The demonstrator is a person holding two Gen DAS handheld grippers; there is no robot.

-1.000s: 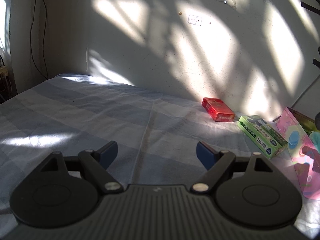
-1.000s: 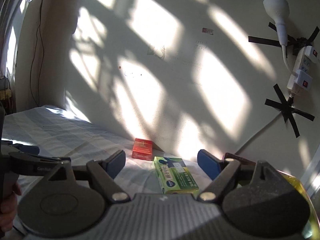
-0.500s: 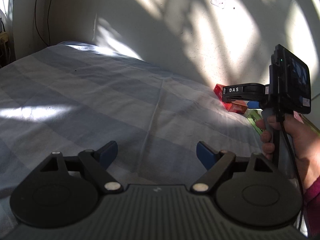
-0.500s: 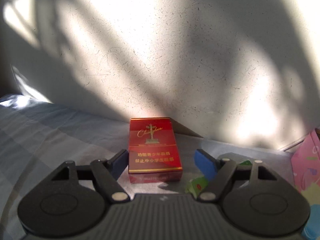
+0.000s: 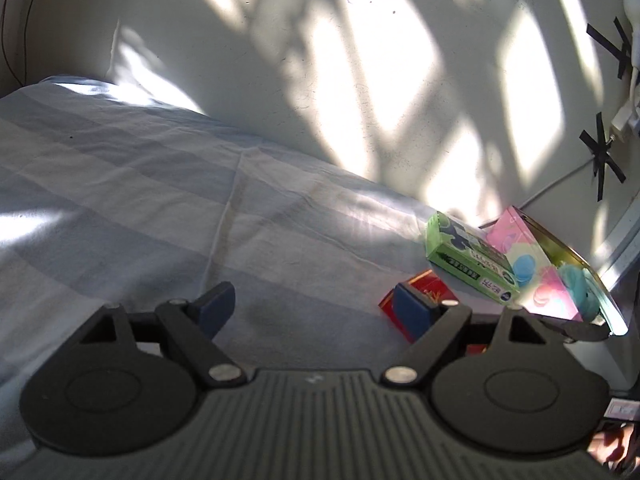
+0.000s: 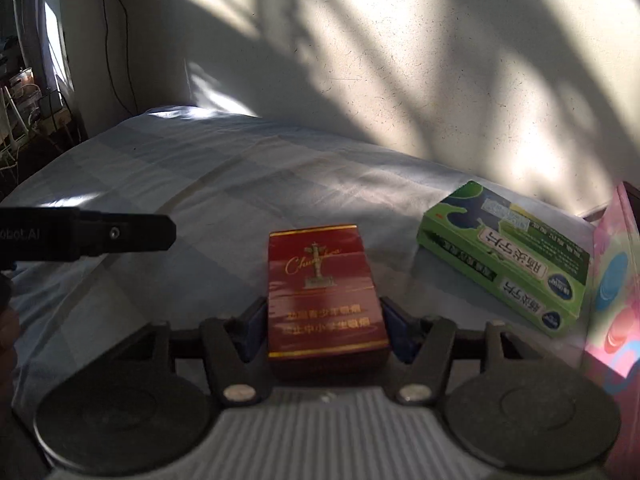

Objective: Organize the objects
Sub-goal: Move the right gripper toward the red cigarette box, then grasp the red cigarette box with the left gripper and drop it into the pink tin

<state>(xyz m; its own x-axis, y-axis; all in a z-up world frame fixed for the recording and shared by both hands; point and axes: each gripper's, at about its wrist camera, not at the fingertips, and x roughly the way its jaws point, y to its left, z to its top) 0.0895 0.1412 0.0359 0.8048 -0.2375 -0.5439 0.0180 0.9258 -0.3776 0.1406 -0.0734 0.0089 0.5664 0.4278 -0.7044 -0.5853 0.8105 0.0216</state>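
My right gripper [image 6: 322, 330] is shut on a red cigarette pack [image 6: 322, 280], its blue pads pressed on both long sides. The pack also shows in the left wrist view [image 5: 430, 286], partly behind my left gripper's right finger. My left gripper [image 5: 316, 306] is open and empty above the striped bedsheet [image 5: 160, 200]. A green box [image 6: 508, 256] lies to the right of the pack, leaning against a pink patterned box [image 6: 616, 280]. Both show in the left wrist view, the green box [image 5: 468, 258] and the pink box [image 5: 536, 268].
A white wall [image 6: 400, 60] rises just behind the boxes. Part of the left gripper [image 6: 88, 232] shows at the left of the right wrist view. Taped cables and a power strip [image 5: 624, 112] hang on the wall at right. Clutter [image 6: 24, 100] stands beyond the bed's left end.
My right gripper has closed on the red pack and drawn it back from the wall toward the near side. My left gripper has turned right, so the boxes came into its view.
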